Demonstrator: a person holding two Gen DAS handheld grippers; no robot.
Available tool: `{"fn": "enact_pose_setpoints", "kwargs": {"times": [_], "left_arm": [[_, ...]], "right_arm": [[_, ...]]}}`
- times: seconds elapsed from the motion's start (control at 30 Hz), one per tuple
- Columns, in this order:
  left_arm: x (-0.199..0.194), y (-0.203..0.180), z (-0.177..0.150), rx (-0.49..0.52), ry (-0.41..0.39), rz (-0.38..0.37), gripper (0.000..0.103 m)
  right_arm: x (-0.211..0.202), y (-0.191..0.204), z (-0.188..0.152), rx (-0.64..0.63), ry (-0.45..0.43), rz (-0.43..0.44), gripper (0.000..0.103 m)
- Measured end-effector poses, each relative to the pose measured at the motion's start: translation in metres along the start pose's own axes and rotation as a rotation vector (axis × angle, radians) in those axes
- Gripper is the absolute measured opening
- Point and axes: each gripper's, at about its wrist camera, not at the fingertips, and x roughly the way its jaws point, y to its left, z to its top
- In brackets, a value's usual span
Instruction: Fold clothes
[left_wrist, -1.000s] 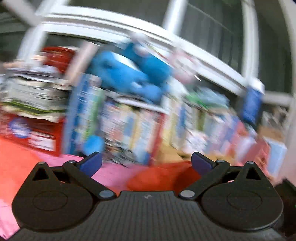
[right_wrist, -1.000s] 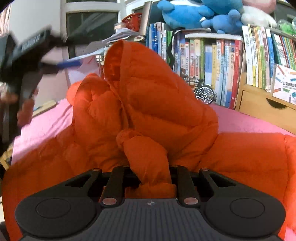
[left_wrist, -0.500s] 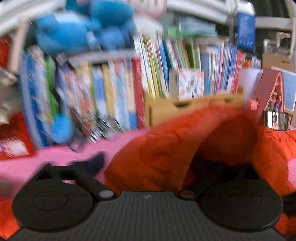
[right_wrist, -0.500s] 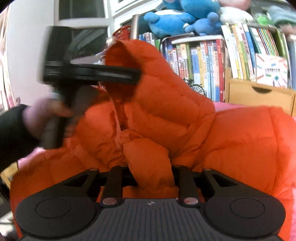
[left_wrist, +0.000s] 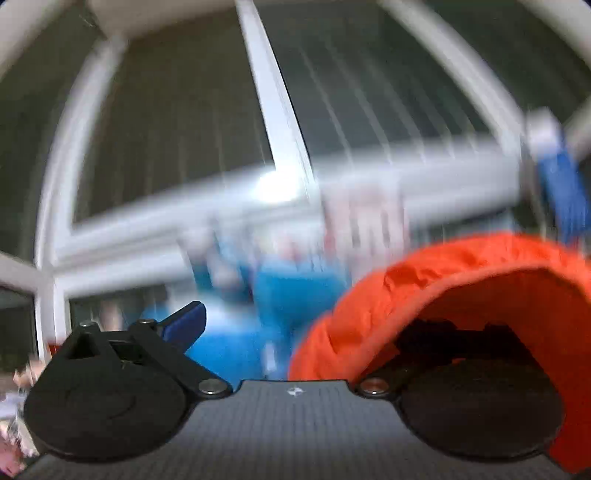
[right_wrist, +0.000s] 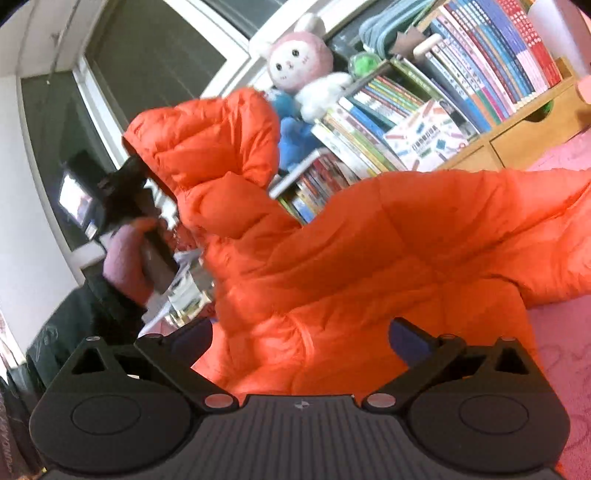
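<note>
Orange jacket (right_wrist: 369, 258) is half lifted off the pink bed (right_wrist: 565, 354), hood hooked over one finger of the wide-open left gripper (left_wrist: 295, 332). Right gripper (right_wrist: 301, 338) gapes empty beside its hem. That hood could slip off and collapse.

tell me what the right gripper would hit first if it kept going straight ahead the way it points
Most likely the orange puffer jacket. The right gripper is open, and the quilted fabric fills the space just ahead between its fingers. The bookshelf lies behind the jacket; how far off is hard to judge through the fisheye.
</note>
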Motion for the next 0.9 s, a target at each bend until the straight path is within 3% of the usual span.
{"fn": "enact_pose_setpoints", "kwargs": {"times": [0.1, 0.2, 0.27, 0.5, 0.6, 0.8, 0.9], "left_arm": [[0.04, -0.016, -0.046, 0.076, 0.292, -0.018, 0.098], [0.042, -0.014, -0.081, 0.015, 0.427, -0.053, 0.099], [0.037, -0.011, -0.091, 0.005, 0.475, -0.074, 0.099], [-0.043, 0.01, -0.098, 0.028, 0.522, -0.238, 0.103], [-0.071, 0.032, -0.107, 0.009, 0.581, -0.273, 0.103], [-0.117, 0.091, -0.133, -0.148, 0.752, -0.168, 0.103], [-0.131, 0.115, -0.141, -0.242, 0.824, -0.124, 0.103]], "right_arm": [[0.002, 0.0, -0.002, 0.005, 0.017, -0.012, 0.103], [0.001, -0.002, -0.003, 0.018, 0.026, -0.017, 0.103], [0.003, -0.003, -0.004, 0.024, 0.046, -0.021, 0.103], [0.007, -0.006, -0.007, 0.042, 0.086, -0.042, 0.103], [0.007, -0.007, -0.007, 0.047, 0.093, -0.05, 0.103], [0.006, -0.007, -0.007, 0.042, 0.079, -0.089, 0.103], [0.001, -0.003, -0.004, 0.01, 0.05, -0.16, 0.103]]}}
